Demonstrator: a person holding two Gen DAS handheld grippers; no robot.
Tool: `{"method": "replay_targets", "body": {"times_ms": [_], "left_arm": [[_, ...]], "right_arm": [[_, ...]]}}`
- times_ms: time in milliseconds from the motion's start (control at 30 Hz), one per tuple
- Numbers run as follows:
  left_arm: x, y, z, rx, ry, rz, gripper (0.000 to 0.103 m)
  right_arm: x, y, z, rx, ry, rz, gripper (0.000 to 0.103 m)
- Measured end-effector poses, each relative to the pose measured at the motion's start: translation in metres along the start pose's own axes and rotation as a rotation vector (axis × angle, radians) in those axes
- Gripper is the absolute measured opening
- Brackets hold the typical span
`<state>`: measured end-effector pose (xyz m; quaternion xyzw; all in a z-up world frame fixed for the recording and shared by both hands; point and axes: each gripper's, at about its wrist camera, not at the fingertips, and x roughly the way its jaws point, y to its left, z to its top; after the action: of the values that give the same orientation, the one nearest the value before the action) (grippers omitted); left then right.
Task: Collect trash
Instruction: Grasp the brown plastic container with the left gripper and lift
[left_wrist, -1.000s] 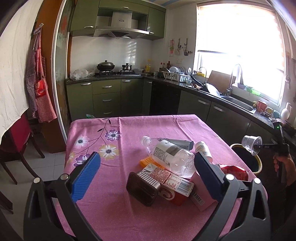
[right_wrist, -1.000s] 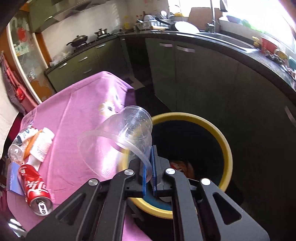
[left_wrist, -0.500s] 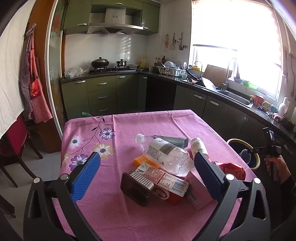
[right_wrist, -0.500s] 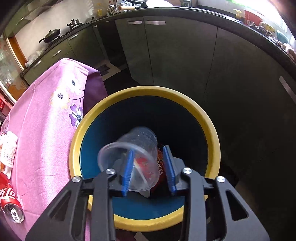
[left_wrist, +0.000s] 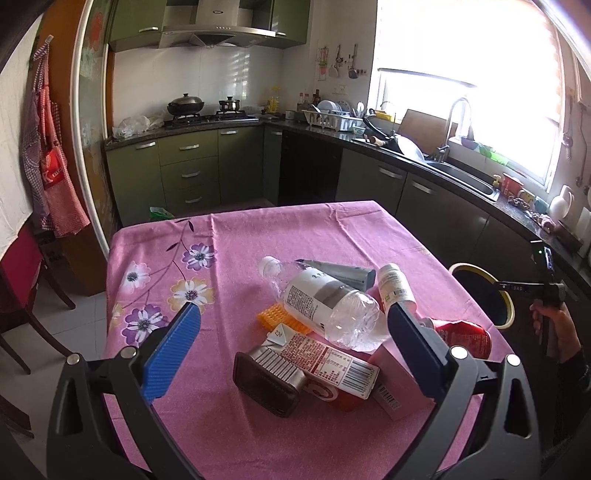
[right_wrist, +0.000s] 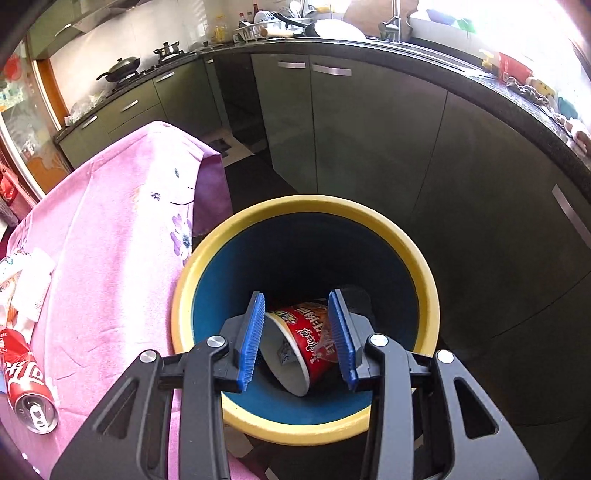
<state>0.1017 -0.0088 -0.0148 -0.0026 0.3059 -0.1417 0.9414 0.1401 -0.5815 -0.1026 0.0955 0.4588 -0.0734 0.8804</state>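
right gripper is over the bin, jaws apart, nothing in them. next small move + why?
Probably lift the right gripper clear of the yellow-rimmed bin and swing it toward the red soda can at the near table edge. Its jaws are empty; the clear cup seems to lie in the bin beside the red noodle cup, while trash still covers the pink tablecloth.

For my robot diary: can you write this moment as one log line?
task: collect trash | right claw: open, above bin | noodle cup: in bin | left claw: open, over table trash
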Motion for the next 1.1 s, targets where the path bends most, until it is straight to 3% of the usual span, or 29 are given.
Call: {"method": "replay_targets", "body": {"times_ms": [133,267,500,733,967,1100], "left_arm": [[0.01,0.005,-0.023,0.089,-0.004,-0.135,0.097],[0.03,0.011,-0.041,0.222,0.01,-0.109,0.097],[0.063,0.036,-0.049,0.192,0.095,-0.203,0.097],[0.07,0.03,-0.057,0.25,0.126,-0.193,0.096],[0.076,0.027,-0.065,0.285,0.173,-0.16,0.068],[0.074,0.03,-0.066,0.267,0.173,-0.161,0.066]], "right_arm": [[-0.002,0.006,-0.002,-0.02,0.007,0.015,0.036],[-0.006,0.01,-0.001,-0.029,0.007,0.023,0.036],[-0.011,0.02,-0.002,-0.043,0.014,0.02,0.036],[-0.006,0.028,0.002,-0.054,0.022,0.026,0.036],[-0.002,0.036,0.003,-0.074,0.03,0.041,0.036],[-0.004,0.038,0.001,-0.077,0.028,0.048,0.036]]}}
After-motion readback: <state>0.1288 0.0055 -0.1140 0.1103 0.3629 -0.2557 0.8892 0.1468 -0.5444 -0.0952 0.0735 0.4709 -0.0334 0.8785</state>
